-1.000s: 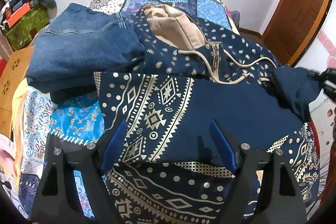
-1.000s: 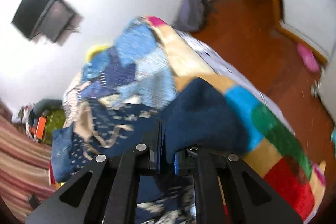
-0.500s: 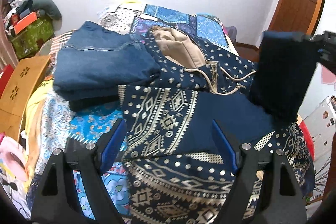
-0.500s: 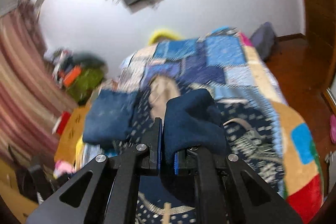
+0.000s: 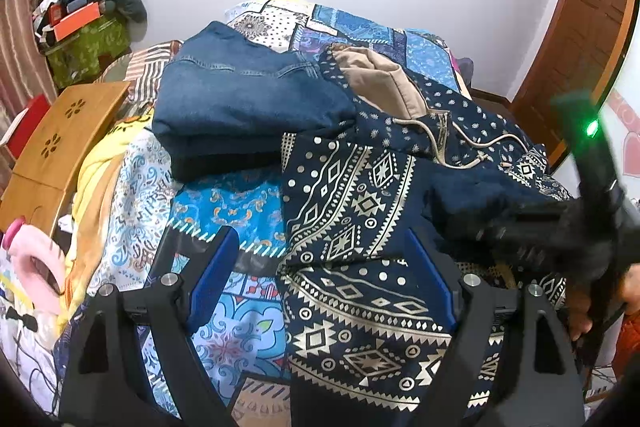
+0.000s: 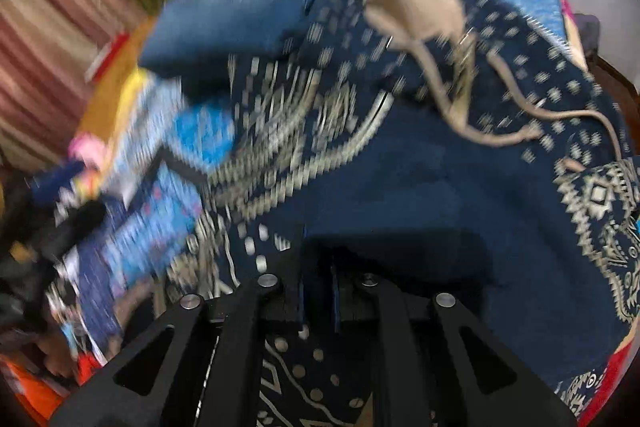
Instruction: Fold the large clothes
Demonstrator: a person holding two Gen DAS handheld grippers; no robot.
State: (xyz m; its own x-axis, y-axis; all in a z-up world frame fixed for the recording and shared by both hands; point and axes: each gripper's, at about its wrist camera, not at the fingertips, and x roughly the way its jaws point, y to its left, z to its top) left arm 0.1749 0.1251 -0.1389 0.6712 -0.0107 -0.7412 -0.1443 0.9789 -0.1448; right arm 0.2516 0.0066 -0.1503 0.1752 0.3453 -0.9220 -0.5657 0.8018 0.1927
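Note:
A navy hoodie [image 5: 360,195] with gold tribal print and a tan-lined hood [image 5: 376,83] lies on the bed; it also shows, blurred, in the right wrist view [image 6: 420,179]. My left gripper [image 5: 320,275] is open and empty above its lower hem. My right gripper [image 6: 318,287] is shut on the hoodie's navy sleeve [image 6: 392,247]. In the left wrist view the right gripper [image 5: 480,227] lays that sleeve [image 5: 472,203] across the hoodie's body.
Folded jeans [image 5: 244,107] lie to the left of the hood. A patchwork bedspread [image 5: 224,211] covers the bed. A wooden lap table [image 5: 60,143] and a pink item [image 5: 32,259] sit at the left. A door [image 5: 580,39] stands at the right.
My right gripper swung the held sleeve from high at the right down and leftward onto the hoodie's body. My left gripper drew back slightly and stayed open.

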